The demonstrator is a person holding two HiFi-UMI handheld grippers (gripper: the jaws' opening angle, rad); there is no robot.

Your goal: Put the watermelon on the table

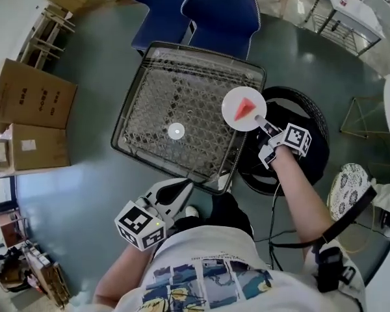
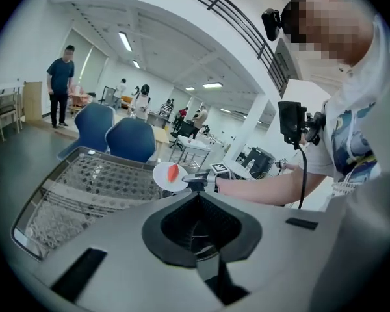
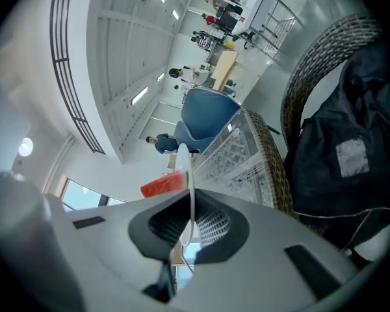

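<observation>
The carry is in hand. The right tongs (image 1: 263, 123) are clamped on the rim of a white plate (image 1: 233, 117) bearing the watermelon (image 1: 246, 107). The plate hangs over the bench (image 1: 182, 83) at its 3 o'clock edge, apparently not yet set down. The next move is probably to lower the plate level onto the glass top, then open the jaws (a tilt could slide the slice off). The right forearm reaches in from 5 o'clock. The left tongs (image 1: 179, 188) sit closed and empty at the bench's 6 o'clock, near the person's body.
</observation>
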